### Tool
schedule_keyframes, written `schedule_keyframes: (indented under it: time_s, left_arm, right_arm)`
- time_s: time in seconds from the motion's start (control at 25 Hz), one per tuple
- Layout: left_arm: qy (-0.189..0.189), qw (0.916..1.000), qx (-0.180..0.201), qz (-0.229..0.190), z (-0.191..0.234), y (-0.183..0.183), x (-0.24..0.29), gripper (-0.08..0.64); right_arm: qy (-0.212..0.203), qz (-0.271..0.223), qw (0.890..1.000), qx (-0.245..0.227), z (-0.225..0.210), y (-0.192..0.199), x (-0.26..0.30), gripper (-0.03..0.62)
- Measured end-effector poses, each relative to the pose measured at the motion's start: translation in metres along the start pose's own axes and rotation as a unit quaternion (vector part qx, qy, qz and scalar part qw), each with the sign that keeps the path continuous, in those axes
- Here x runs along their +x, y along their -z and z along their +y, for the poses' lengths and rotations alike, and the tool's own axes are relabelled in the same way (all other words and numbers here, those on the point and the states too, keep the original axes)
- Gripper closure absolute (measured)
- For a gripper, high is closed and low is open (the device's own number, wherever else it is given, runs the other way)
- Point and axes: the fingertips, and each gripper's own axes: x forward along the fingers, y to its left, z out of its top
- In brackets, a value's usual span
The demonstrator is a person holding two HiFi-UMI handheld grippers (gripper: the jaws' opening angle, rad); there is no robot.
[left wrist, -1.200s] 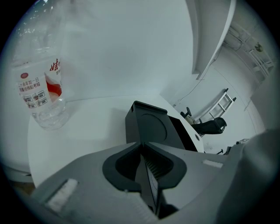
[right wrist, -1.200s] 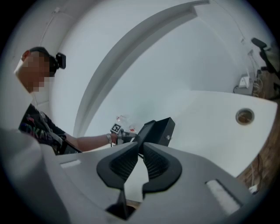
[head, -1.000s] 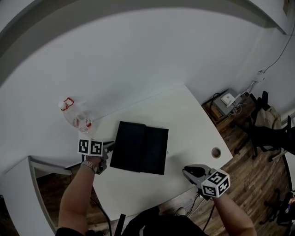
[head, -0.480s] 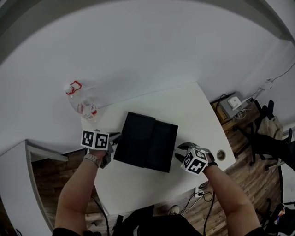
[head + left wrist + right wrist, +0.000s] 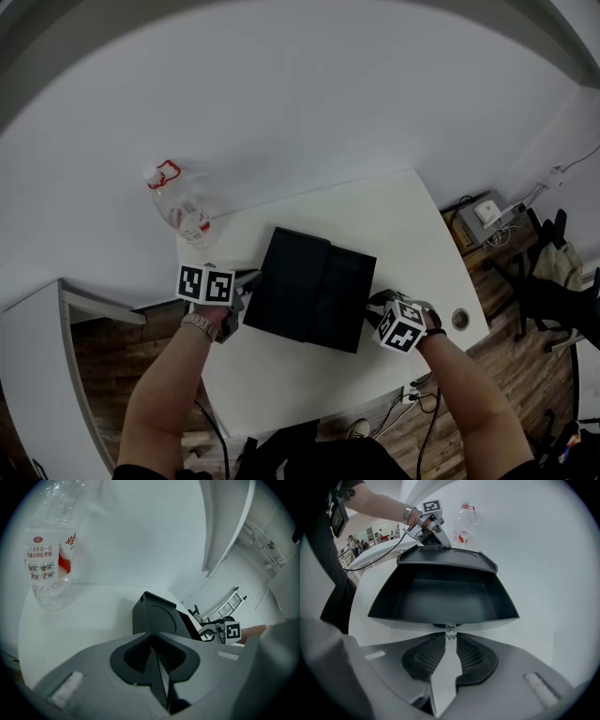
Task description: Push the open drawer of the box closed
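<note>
While the open drawer [image 5: 445, 599] of the black box [image 5: 295, 281] on the desk [image 5: 394, 225] lies straight ahead of the right tongs [image 5: 450, 634], now closing narrow and empty at its front edge, the left tongs [image 5: 154, 637] sit shut at the box's far end.

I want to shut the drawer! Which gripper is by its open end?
The right gripper, jaws closing on the drawer's knob. The left gripper is at the box's other end.
</note>
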Motion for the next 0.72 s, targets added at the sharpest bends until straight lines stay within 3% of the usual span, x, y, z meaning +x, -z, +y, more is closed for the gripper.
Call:
schedule_keyframes:
  time_s: [0.4, 0.72]
  left_arm:
    - [0.009, 0.9999, -0.012, -0.007, 0.000, 0.001, -0.001, 0.528]
    - [0.014, 0.9997, -0.017, -0.011, 0.000, 0.001, 0.000, 0.528]
  right_arm:
    - [0.007, 0.003, 1.000, -0.009, -0.001, -0.002, -0.001, 0.523]
    - [0.001, -0.025, 1.000, -0.019, 0.002, -0.037, 0.005, 0.523]
